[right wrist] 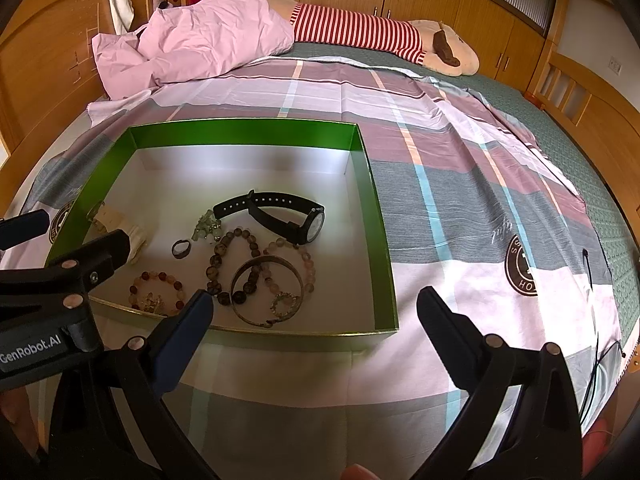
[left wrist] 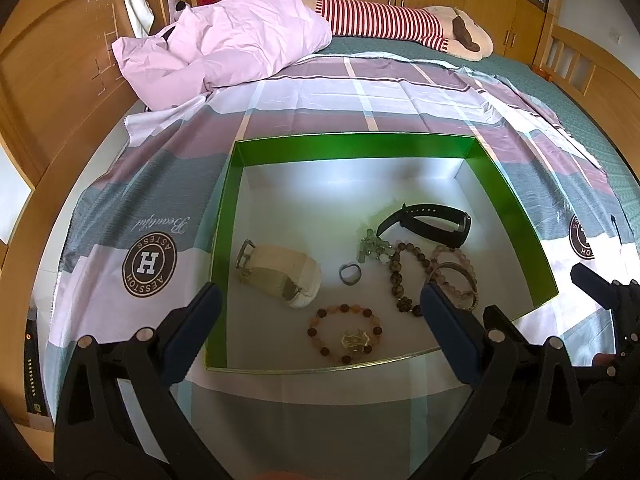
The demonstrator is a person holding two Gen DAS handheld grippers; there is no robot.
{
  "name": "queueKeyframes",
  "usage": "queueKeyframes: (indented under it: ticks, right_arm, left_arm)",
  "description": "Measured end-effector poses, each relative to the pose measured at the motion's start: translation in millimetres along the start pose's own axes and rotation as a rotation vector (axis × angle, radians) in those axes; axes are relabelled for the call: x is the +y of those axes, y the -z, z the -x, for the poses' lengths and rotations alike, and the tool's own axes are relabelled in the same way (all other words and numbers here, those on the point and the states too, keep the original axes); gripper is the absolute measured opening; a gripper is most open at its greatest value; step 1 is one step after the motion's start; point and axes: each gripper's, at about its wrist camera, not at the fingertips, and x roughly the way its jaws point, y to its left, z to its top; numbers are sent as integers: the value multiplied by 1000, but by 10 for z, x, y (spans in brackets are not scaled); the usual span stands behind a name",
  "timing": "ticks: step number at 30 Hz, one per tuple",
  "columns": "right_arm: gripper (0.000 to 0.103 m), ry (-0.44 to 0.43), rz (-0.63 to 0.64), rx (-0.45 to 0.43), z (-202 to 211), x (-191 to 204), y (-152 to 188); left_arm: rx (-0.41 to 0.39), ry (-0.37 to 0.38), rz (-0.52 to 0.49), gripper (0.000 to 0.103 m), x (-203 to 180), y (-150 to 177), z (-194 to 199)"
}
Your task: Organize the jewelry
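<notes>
Your left hand-held gripper [left wrist: 320,316] and right hand-held gripper [right wrist: 314,312] both hang wide open and hold nothing at the near edge of the green box [left wrist: 352,146] on the bed, so you seem to be between picks (choosing, I judge). The next move calls for lowering one gripper over a single piece without snagging its neighbours. In the box, the cream strap [left wrist: 280,274], ring [left wrist: 350,274] and orange bead bracelet [left wrist: 344,334] lie apart, while the black watch [right wrist: 280,216], dark bead strand [right wrist: 226,268] and metal bangle [right wrist: 266,292] overlap.

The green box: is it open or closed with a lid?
Open. The green box has no lid on it, and the black watch inside is fully visible.
</notes>
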Motion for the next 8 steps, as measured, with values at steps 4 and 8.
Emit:
queueKeyframes:
  ticks: [4, 8]
  right_arm:
    - [99, 0, 2, -2, 8, 15, 1]
    - [99, -2, 0, -3, 18, 29, 1]
  left_arm:
    - [3, 1, 9, 99, 2, 4, 8]
    - [3, 0, 10, 99, 4, 3, 11]
